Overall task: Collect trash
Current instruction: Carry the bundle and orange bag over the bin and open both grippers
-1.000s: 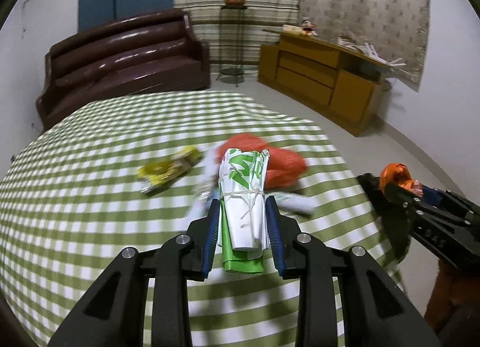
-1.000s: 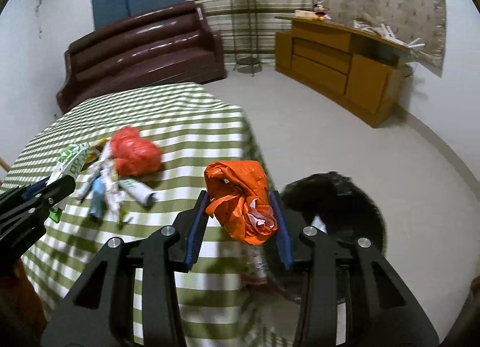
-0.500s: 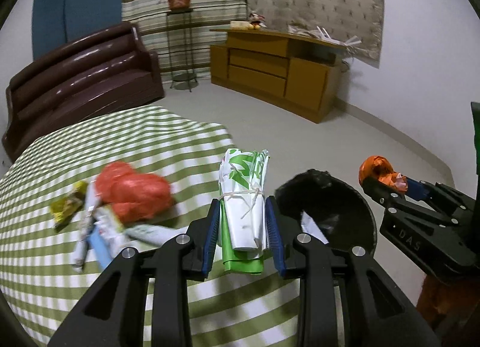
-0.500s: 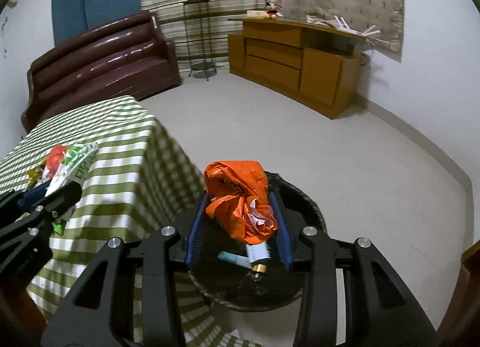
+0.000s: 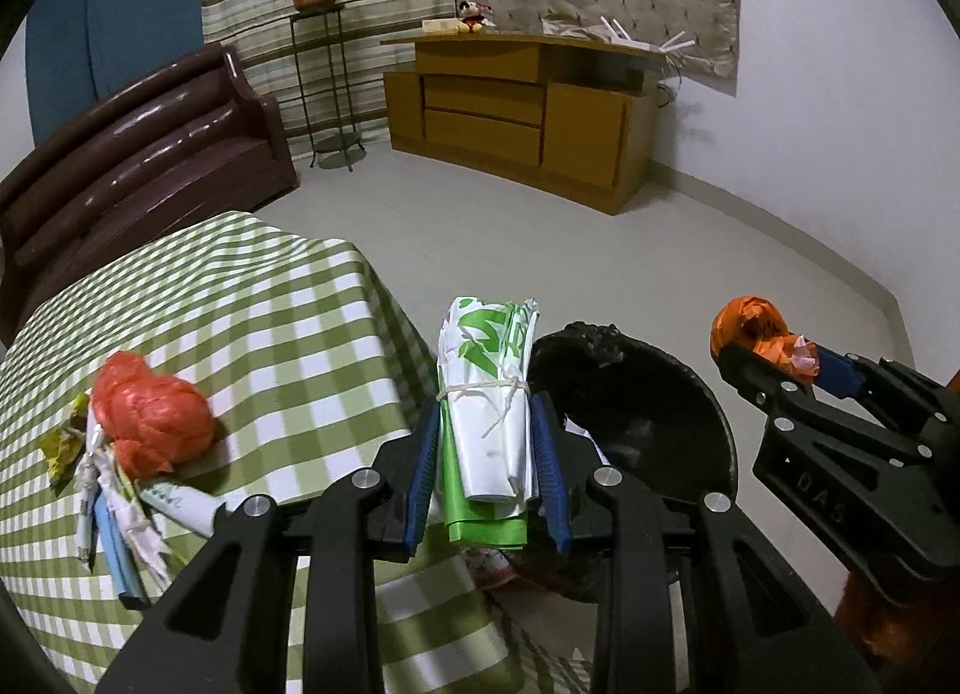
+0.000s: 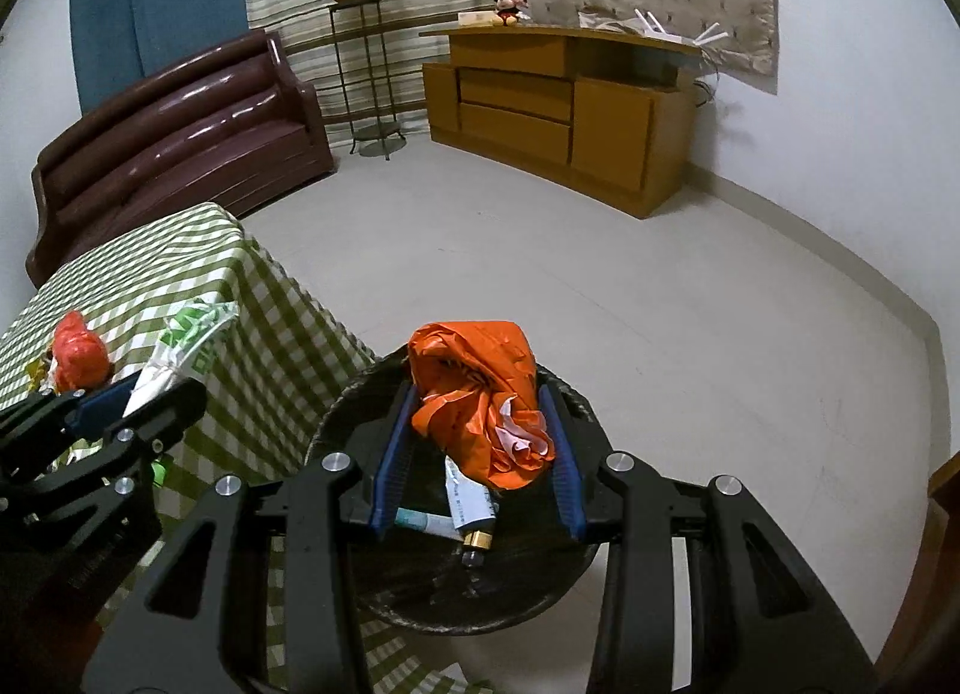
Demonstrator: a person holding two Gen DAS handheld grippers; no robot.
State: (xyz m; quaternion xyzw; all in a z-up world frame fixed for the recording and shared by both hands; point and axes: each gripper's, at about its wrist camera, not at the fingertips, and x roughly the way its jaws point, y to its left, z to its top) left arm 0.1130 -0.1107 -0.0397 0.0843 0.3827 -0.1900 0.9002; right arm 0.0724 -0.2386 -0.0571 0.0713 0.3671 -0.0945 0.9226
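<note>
My left gripper point(image 5: 486, 424) is shut on a rolled white-and-green plastic bag point(image 5: 489, 394) tied with string, held at the table's corner beside a black trash bin point(image 5: 672, 412). My right gripper point(image 6: 480, 406) is shut on a crumpled orange plastic bag point(image 6: 480, 394) directly above the black trash bin point(image 6: 390, 586), which holds tubes and a small bottle point(image 6: 474, 520). Each gripper shows in the other's view: the right gripper point(image 5: 774, 352) at the right, the left gripper point(image 6: 138, 400) at the left. A red crumpled bag point(image 5: 150, 418) and several wrappers point(image 5: 114, 514) lie on the green checked tablecloth point(image 5: 252, 334).
A brown sofa point(image 5: 132, 165) stands behind the table. A plant stand point(image 5: 318, 81) and a wooden cabinet point(image 5: 522, 111) line the far wall. Bare grey floor point(image 6: 600, 274) spreads beyond the bin.
Both grippers have swung right from over the table toward the bin, each keeping its bag. The orange bag now hangs over the bin's opening, and the rolled bag is at the table's corner.
</note>
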